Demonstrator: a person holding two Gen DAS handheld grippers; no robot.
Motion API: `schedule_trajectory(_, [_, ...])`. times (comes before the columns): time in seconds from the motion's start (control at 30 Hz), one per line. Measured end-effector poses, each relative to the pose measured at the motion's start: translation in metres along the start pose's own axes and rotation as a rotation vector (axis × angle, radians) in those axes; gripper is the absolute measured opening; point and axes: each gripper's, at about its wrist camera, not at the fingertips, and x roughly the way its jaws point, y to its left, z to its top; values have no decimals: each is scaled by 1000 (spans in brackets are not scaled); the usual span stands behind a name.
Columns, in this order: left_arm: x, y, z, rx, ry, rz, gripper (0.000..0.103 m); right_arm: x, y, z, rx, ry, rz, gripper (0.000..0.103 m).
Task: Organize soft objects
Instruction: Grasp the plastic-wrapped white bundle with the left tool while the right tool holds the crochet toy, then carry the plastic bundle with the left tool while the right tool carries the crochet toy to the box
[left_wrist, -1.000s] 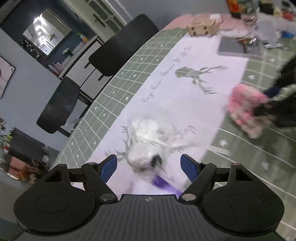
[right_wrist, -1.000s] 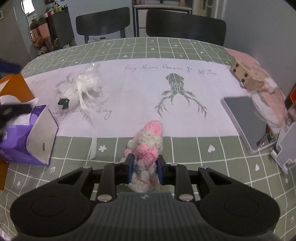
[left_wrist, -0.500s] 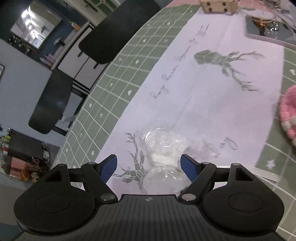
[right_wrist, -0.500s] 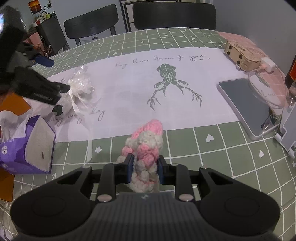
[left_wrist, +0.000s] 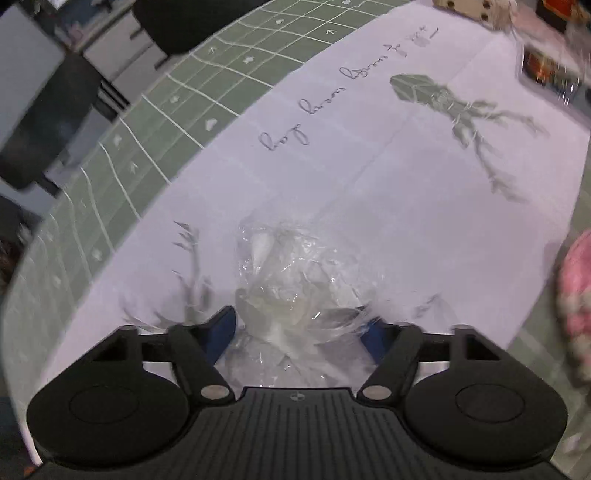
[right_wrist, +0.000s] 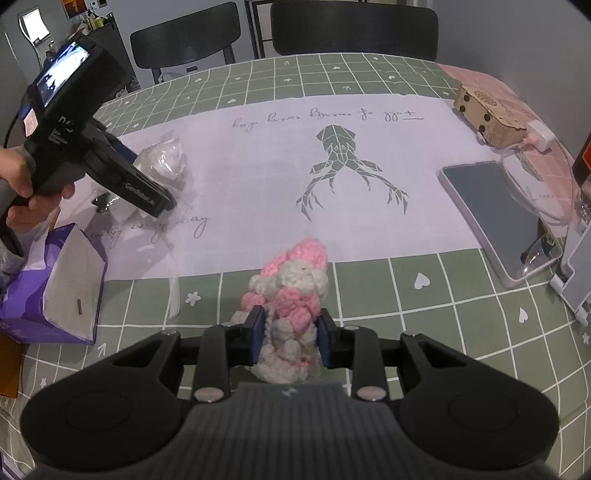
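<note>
The right claw (right_wrist: 289, 334) is clamped on a pink-and-white crochet toy (right_wrist: 291, 295), which stands on the green checked cloth (right_wrist: 369, 81) at the near edge of the desk, just below the white runner (right_wrist: 406, 147); the left claw (left_wrist: 299, 332) is spread wide around a clear plastic-wrapped bundle (left_wrist: 295, 288) lying on the runner, its blue pads (left_wrist: 221, 328) either side of the wrap, contact unclear through blur; a purple tissue box (right_wrist: 55, 288) sits at the left; a tablet (right_wrist: 495, 218) and a cardboard box (right_wrist: 487, 118) at the right.
</note>
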Motion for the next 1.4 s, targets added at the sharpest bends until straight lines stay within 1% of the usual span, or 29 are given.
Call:
schedule_trajectory(0.07, [-3, -1, 0, -59, 29, -73, 57, 1, 0, 1, -1, 0, 1, 29])
schedule_trajectory(0.13, [-8, -8, -4, -104, 40, -119, 56, 1, 1, 1, -7, 1, -4, 29])
schedule_trajectory(0.17, [-12, -14, -6, -112, 43, -136, 53, 1, 2, 1, -11, 0, -5, 29])
schedule_trajectory(0.2, [-14, -20, -9, -121, 46, -160, 52, 1, 3, 1, -16, -1, -6, 29])
schedule_trajectory(0.27, [-23, -31, -18, -156, 42, -230, 50, 0, 5, 0, -21, -1, -8, 29])
schedule_trajectory(0.33, [-35, -40, -27, -190, 8, -288, 50, -1, 5, -1, -21, -1, -5, 29])
schedule_trajectory(0.4, [-50, -48, -38, -237, -18, -317, 49, -2, 4, -1, -19, 1, -3, 29])
schedule_trajectory(0.43, [-58, -51, -45, -276, -35, -334, 49, -2, 3, -1, -17, 2, -2, 29])
schedule_trajectory(0.5, [-72, -55, -59, -342, -86, -372, 49, -1, 2, -2, -11, 5, 0, 29])
schedule_trajectory(0.53, [-79, -57, -70, -367, -130, -388, 49, -1, 1, -2, -7, 7, 1, 29])
schedule_trajectory(0.57, [-85, -58, -79, -387, -169, -389, 49, -1, 0, -2, -5, 8, 2, 29])
schedule_trajectory(0.63, [-94, -64, -98, -421, -251, -348, 49, -1, -1, -2, -3, 8, 7, 30])
schedule_trajectory(0.7, [-100, -72, -114, -421, -322, -320, 49, 0, -2, -2, 2, 6, 16, 34])
schedule_trajectory(0.77, [-102, -80, -128, -409, -382, -311, 49, 2, -2, -2, 9, 2, 28, 48])
schedule_trajectory(0.83, [-105, -85, -140, -420, -445, -329, 49, 6, -1, -2, 12, 17, 54, 50])
schedule_trajectory(0.87, [-107, -87, -144, -419, -473, -323, 49, 7, 1, -3, 7, 18, 58, 52])
schedule_trajectory(0.9, [-111, -89, -145, -411, -497, -288, 49, 9, 4, -3, -7, 16, 55, 53])
schedule_trajectory(0.97, [-115, -98, -148, -391, -559, -190, 49, 14, 8, -2, -26, 20, 48, 56])
schedule_trajectory(1.03, [-114, -101, -147, -387, -578, -159, 49, 18, 12, -3, -36, 37, 18, 56])
schedule_trajectory(1.1, [-112, -104, -143, -384, -575, -128, 49, 18, 15, -4, -66, 28, 7, 55])
schedule_trajectory(1.13, [-111, -105, -142, -379, -575, -106, 49, 17, 16, -4, -72, 22, 4, 53])
schedule_trajectory(1.17, [-109, -106, -140, -380, -576, -89, 49, 16, 16, -3, -69, 20, 6, 48])
schedule_trajectory(1.27, [-106, -106, -140, -383, -575, -97, 49, 12, 10, 0, -41, 17, 13, 39])
schedule_trajectory(1.3, [-104, -107, -137, -383, -575, -95, 49, 10, 9, 0, -34, 15, 10, 38])
schedule_trajectory(1.4, [-104, -110, -145, -377, -583, -82, 49, 6, 6, -1, -30, 8, 4, 35])
